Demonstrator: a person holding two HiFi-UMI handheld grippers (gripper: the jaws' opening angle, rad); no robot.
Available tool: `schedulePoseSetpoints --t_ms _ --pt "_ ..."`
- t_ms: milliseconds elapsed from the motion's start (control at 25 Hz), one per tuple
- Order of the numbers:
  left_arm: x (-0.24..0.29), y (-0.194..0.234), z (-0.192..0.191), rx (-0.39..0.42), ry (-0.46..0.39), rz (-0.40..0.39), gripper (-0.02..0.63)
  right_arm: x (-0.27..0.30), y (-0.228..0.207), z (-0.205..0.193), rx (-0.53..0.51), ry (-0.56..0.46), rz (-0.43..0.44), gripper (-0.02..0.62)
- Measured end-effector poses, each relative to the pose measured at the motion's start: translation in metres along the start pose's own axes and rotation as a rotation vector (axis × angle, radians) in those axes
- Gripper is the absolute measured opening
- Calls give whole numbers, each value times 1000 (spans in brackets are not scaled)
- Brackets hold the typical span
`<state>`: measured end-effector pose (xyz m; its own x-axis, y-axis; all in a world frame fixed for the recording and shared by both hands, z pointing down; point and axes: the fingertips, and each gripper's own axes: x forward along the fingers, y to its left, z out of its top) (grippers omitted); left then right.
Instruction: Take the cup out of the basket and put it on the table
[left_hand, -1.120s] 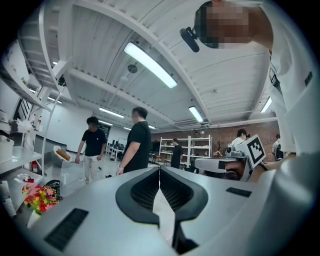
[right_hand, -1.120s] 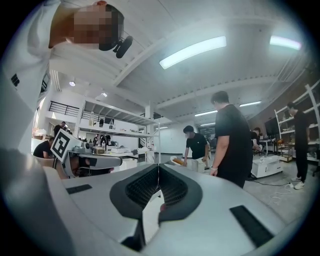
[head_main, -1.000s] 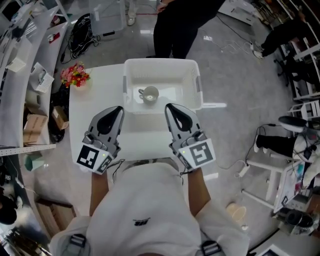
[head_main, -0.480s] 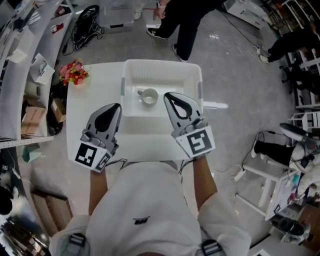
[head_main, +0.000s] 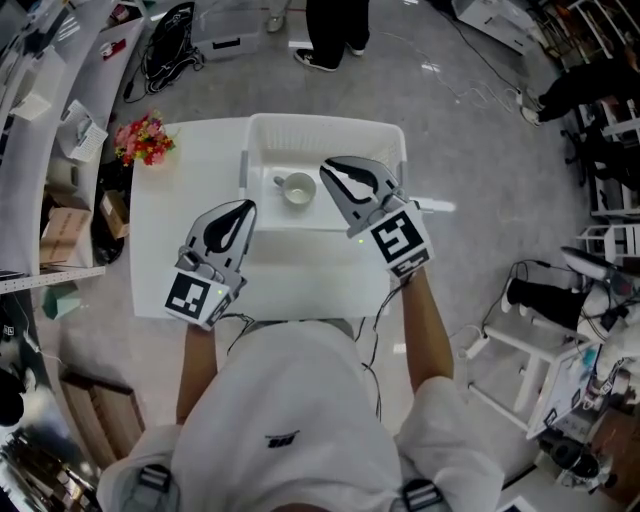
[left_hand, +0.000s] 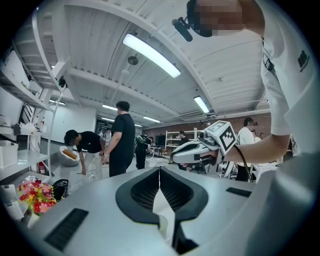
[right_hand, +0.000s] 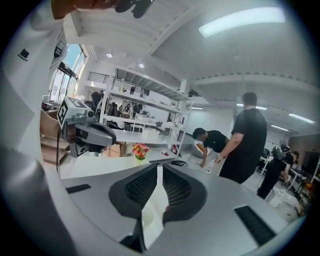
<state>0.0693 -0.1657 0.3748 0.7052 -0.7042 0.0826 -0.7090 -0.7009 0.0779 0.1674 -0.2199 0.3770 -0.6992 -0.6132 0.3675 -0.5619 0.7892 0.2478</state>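
Observation:
A small white cup (head_main: 297, 189) sits upright on the floor of the white basket (head_main: 386, 150) at the far side of the white table (head_main: 160, 240). My right gripper (head_main: 330, 168) is shut and empty. It reaches over the basket's front right part, its tip just right of the cup and apart from it. My left gripper (head_main: 245, 207) is shut with nothing in it and hangs over the table by the basket's front left corner. In the left gripper view the shut left gripper (left_hand: 159, 169) points level, and the right gripper (left_hand: 197, 150) shows beyond. The right gripper (right_hand: 159, 167) has its jaws together.
A bunch of flowers (head_main: 145, 140) stands at the table's far left corner. A person in black (head_main: 330, 25) stands beyond the basket. Shelves and boxes (head_main: 60, 230) line the left side. Chairs and cables (head_main: 560, 290) crowd the floor at right.
Both grippers have moved away from me toward the basket. The right one has come over its front rim and turned left toward the cup. The person beyond the table has stepped back.

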Motion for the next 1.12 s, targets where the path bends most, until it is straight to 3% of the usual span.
schedulePoseSetpoints --t_ms 200,720,1120 --pt "11 -4 -15 3 26 -10 12 26 6 -32 -62 119 117 158" --pt "21 -4 -31 -23 46 -5 12 88 44 -148 -259 509 417 339" --pt "25 -3 -39 -29 64 6 12 110 64 -205 -328 673 533 379"
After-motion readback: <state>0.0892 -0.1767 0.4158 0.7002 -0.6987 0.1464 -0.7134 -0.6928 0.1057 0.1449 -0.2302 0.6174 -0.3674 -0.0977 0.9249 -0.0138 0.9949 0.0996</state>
